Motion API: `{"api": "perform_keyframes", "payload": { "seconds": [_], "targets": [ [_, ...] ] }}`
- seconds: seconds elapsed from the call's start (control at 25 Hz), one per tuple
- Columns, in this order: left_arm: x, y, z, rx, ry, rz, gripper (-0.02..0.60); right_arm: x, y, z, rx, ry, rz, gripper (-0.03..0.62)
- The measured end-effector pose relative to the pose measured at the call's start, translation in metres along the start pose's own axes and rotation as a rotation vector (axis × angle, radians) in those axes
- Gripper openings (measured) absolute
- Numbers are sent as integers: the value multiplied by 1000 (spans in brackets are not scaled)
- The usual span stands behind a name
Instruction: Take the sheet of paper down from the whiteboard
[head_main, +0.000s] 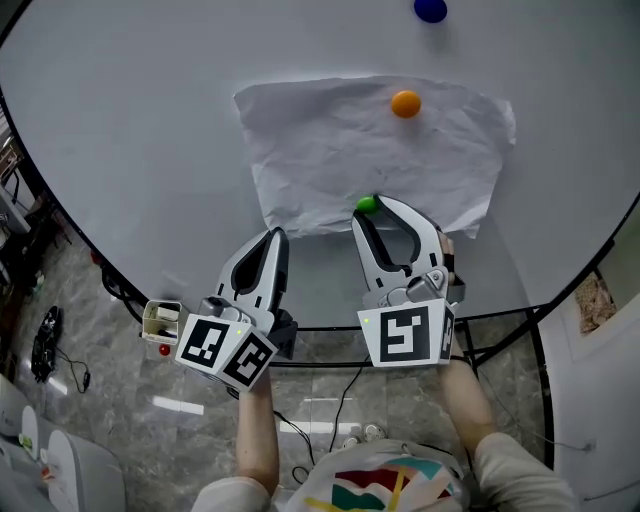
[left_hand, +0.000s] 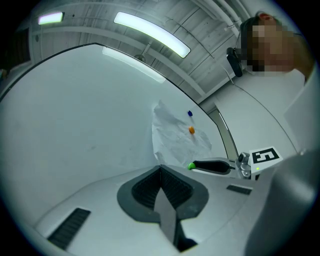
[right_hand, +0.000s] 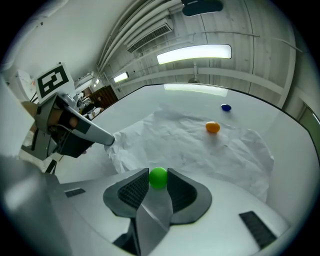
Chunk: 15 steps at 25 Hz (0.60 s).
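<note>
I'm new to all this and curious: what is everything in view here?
whiteboard: one, white, fills the view
sheet of paper: one, white, crumpled, on the whiteboard
orange magnet: one, orange, on the paper's upper part
blue magnet: one, blue, on the board above the paper
green magnet: one, green, at the paper's lower edge
left hand-held gripper: one, grey, shut, by the paper's lower left corner
right hand-held gripper: one, grey, closed on the green magnet
</note>
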<state>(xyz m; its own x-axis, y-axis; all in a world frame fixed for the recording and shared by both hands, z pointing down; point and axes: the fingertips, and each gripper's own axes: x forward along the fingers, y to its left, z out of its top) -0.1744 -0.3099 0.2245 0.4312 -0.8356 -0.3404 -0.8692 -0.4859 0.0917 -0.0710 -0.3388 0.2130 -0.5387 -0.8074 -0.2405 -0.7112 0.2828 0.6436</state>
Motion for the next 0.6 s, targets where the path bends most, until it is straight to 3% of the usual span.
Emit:
{"api": "perform_keyframes", "payload": {
  "seconds": [0.4,0.6],
  "targets": [
    [3,5,-2,-4,3,22,46,-37,-57,-49,-3,36,-31,127],
    [4,6,-3,-2,8,28,46,-63,-96,-80,32,75,-101,126]
  ]
}}
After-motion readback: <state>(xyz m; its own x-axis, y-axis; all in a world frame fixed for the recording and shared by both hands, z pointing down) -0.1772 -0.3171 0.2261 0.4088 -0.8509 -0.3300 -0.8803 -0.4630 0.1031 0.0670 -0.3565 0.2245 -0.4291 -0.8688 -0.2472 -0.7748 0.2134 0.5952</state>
